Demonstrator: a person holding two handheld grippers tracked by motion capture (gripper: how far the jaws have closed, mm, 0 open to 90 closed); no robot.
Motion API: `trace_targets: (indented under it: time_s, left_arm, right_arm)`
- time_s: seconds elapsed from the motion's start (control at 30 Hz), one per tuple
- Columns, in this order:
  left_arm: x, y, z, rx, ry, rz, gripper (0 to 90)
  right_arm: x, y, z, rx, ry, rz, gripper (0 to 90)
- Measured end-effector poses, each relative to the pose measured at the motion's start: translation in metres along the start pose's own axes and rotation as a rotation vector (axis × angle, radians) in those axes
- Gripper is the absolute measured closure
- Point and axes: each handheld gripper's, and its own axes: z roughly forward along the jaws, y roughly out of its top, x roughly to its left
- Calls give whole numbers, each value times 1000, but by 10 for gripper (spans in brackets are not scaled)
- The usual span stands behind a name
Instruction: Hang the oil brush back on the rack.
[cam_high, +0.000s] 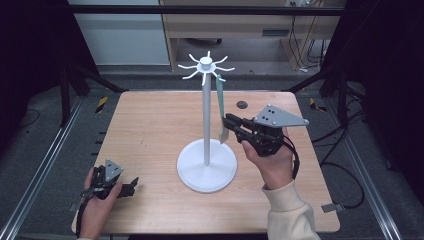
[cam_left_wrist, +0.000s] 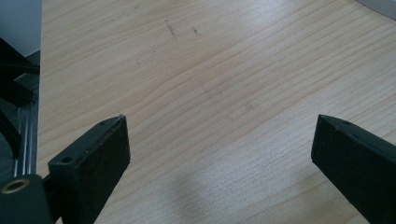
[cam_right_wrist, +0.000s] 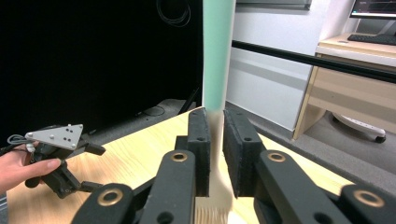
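Note:
A white hook stand rises from a round base at the middle of the wooden table. A utensil with a green handle and a pale head hangs from one of the top hooks, to the right of the pole. My right gripper is shut on the utensil's lower part; in the right gripper view the green handle runs straight up from between the closed jaws of my right gripper. My left gripper rests low at the table's near left corner, open, with bare wood between its jaws.
A small dark round mark lies on the table behind the stand. Black frame posts stand at the far corners. A wooden desk is beyond the table. The stand's base edge shows at the top right of the left gripper view.

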Motion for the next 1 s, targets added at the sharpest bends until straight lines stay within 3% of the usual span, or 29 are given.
trace_targets:
  time_s: [0.13,0.27,0.53,0.7,0.87,1.0]
  left_arm:
    - [3,1,0,-8,18,-8,43]
    - [6,1,2,9,25,-17,43]
    - [5,-1,4,60,35,-24,42]
    - [4,0,1,53,37,-27,41]
    - [3,0,5,61,31,-26,40]
    - [2,0,5,61,29,-20,41]
  right_arm:
    - [-1,-2,-1,3,-8,2,737]
    - [-4,-8,-4,18,-44,20,606]
    - [-24,-48,-6,92,-254,69,355]
    - [-35,-65,-3,108,-353,81,181]
    - [-45,-78,-1,149,-411,28,91]
    - [-55,-86,-7,148,-434,49,90]
